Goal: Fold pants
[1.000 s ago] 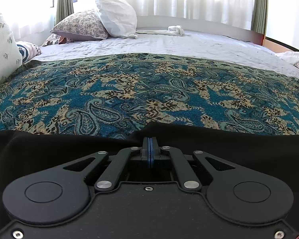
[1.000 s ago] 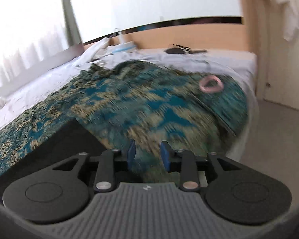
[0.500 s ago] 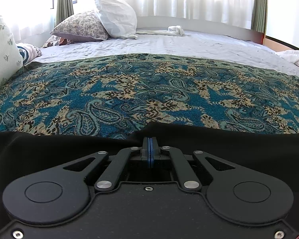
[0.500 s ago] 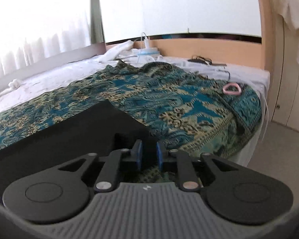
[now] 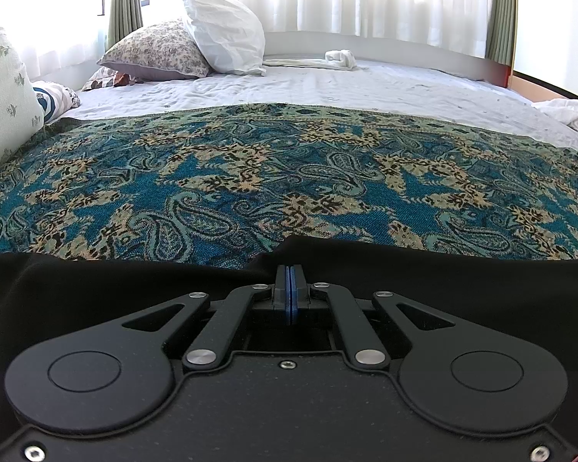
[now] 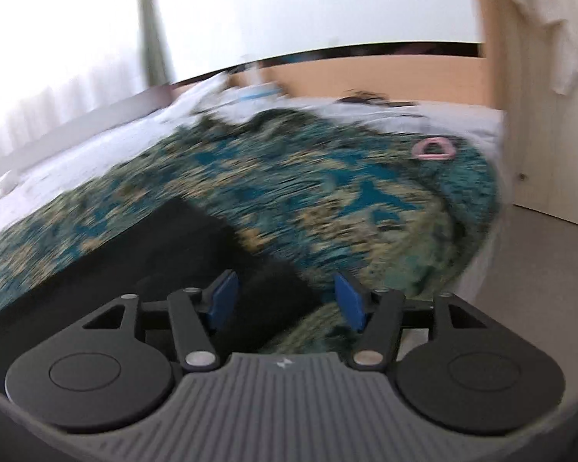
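The black pants [image 5: 462, 273] lie flat on a blue paisley bedspread [image 5: 289, 177]. In the left wrist view my left gripper [image 5: 288, 292] is shut, its blue pads pressed together at the pants' far edge, where the cloth rises into a small peak. In the blurred right wrist view the pants [image 6: 165, 246] lie at the lower left. My right gripper [image 6: 285, 300] is open with its blue pads wide apart, and a corner of the black cloth lies between them.
Pillows [image 5: 219, 34] and a white sheet [image 5: 366, 84] lie beyond the bedspread by a curtained window. In the right wrist view a pink ring [image 6: 433, 150] rests near the bed's far corner, with a wooden wall panel [image 6: 385, 77], wardrobe and floor [image 6: 539, 254] to the right.
My right gripper has opened wide and the right wrist view has swung, now blurred. The left gripper has stayed shut in the same place.
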Demonstrator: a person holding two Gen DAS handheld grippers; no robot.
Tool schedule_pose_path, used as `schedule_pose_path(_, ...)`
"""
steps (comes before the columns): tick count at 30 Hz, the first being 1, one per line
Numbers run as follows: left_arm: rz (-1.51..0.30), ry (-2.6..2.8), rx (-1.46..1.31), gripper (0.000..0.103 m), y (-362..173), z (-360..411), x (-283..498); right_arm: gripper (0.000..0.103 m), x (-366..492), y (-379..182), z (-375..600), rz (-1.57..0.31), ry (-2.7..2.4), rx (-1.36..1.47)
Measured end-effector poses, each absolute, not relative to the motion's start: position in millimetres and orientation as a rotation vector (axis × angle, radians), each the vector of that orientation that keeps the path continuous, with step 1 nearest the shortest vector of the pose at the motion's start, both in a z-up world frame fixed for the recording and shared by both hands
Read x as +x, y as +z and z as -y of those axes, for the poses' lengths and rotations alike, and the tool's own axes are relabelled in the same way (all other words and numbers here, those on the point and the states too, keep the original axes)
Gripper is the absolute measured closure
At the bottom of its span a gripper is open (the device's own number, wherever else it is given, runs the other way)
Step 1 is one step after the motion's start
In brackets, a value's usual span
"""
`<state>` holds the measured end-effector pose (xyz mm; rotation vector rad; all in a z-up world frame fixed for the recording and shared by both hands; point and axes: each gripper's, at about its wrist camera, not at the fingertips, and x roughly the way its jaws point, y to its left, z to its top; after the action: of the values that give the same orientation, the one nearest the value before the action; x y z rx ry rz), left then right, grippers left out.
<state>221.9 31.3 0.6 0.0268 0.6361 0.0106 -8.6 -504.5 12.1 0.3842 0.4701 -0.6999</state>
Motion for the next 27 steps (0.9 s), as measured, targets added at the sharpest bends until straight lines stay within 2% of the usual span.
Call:
schedule_pose_path(1,-0.636,0.01,0.026,0.098,0.6,-31.3,221.8,0.049,-7.9,12.3,503.6,-0.48,-0.68,0.383)
schedule_pose_path(3,-0.636,0.01,0.024,0.098,0.5,-31.8,221.9,0.066,-8.1,11.4,504.7,-0.491,-0.66,0.393)
schedule_pose_path(5,-0.636,0.01,0.026,0.098,0.4,-31.7,221.8,0.074,-5.7,9.0,507.9,-0.492,-0.618,0.42)
schedule_pose_path(6,-0.636,0.011,0.027,0.098,0.5,-31.4,221.8,0.084,-4.0,7.9,508.6,-0.499,-0.604,0.426)
schedule_pose_path(8,-0.634,0.011,0.025,0.098,1.0,-31.6,221.5,0.094,2.1,7.6,505.7,-0.516,-0.614,0.422)
schedule_pose_path(9,-0.632,0.011,0.024,0.098,1.6,-32.0,221.6,0.095,5.4,8.5,502.1,-0.522,-0.639,0.403)
schedule_pose_path(13,-0.636,0.007,0.003,0.098,2.9,-35.7,222.4,0.095,13.8,13.8,479.8,-0.52,-0.764,0.217)
schedule_pose_path(19,-0.641,0.009,-0.005,0.098,2.8,-36.9,224.5,0.092,16.8,6.2,499.4,-0.53,-0.853,0.213)
schedule_pose_path(21,-0.64,0.011,-0.002,0.098,1.8,-36.3,224.3,0.086,17.6,4.1,506.2,-0.528,-0.884,0.191)
schedule_pose_path(24,-0.637,0.01,-0.001,0.098,1.0,-36.4,224.1,0.082,15.5,9.1,507.4,-0.53,-0.898,0.156)
schedule_pose_path(25,-0.637,0.009,-0.002,0.098,0.8,-36.5,224.1,0.07,14.2,12.9,506.4,-0.53,-0.937,0.128)
schedule_pose_path(26,-0.636,0.009,-0.003,0.098,0.7,-36.6,224.0,0.064,10.8,18.3,504.9,-0.513,-0.958,0.113)
schedule_pose_path(27,-0.636,0.009,-0.003,0.098,0.8,-36.6,224.0,0.061,6.8,24.0,503.1,-0.49,-0.96,0.109)
